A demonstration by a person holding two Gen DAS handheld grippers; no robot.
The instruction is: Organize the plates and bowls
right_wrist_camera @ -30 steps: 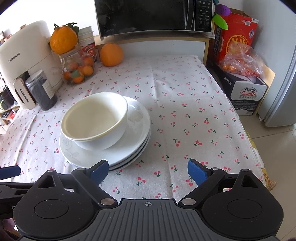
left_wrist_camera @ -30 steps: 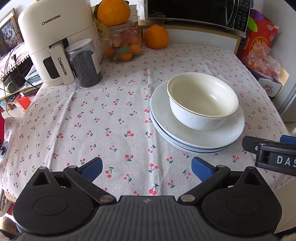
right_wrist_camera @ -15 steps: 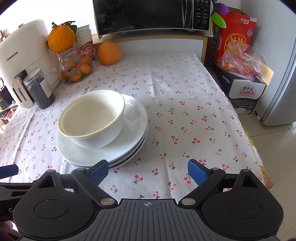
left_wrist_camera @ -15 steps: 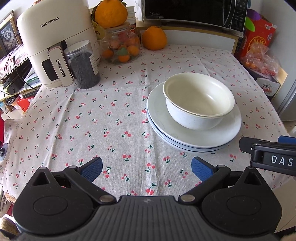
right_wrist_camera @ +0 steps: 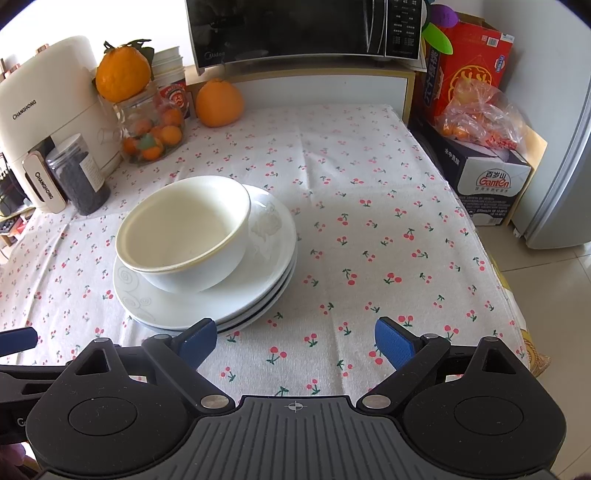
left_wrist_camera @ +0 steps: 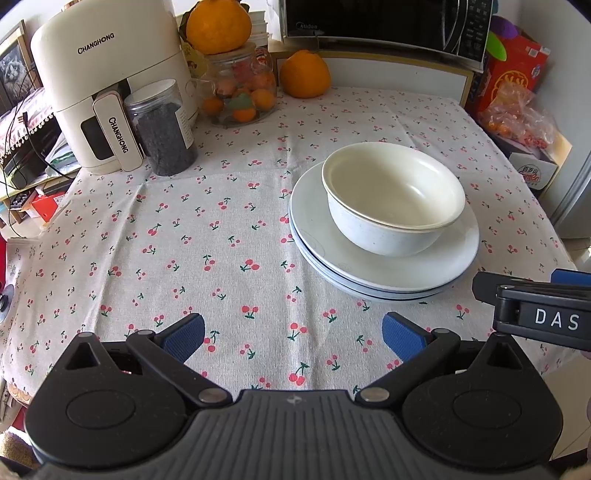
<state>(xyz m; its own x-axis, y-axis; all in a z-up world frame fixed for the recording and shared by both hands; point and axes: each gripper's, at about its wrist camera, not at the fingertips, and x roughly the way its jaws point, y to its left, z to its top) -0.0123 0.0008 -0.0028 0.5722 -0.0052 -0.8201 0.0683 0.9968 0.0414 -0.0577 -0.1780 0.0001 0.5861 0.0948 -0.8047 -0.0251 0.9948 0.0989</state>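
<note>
Nested white bowls (left_wrist_camera: 393,197) (right_wrist_camera: 184,232), a cream one inside a speckled one, stand on a stack of white plates (left_wrist_camera: 458,254) (right_wrist_camera: 273,236) on the cherry-print tablecloth. My left gripper (left_wrist_camera: 293,334) is open over bare cloth, short of the plates and to their left. My right gripper (right_wrist_camera: 295,341) is open too, with its left pad (right_wrist_camera: 195,339) close to the near rim of the plate stack. Part of the right gripper shows at the right edge of the left wrist view. Nothing is between either pair of fingers.
At the back left stand a white air fryer (left_wrist_camera: 107,85), a dark-filled jar (left_wrist_camera: 162,129) and a glass jar of small oranges (left_wrist_camera: 242,92). A large orange (left_wrist_camera: 304,74) and a microwave (right_wrist_camera: 306,29) are at the back. Boxes and a bag (right_wrist_camera: 476,114) line the right edge.
Both grippers have drawn back a little from the table, so the bowls and plates sit slightly farther away in both views. The dishes have not moved. Both grippers stay open.
</note>
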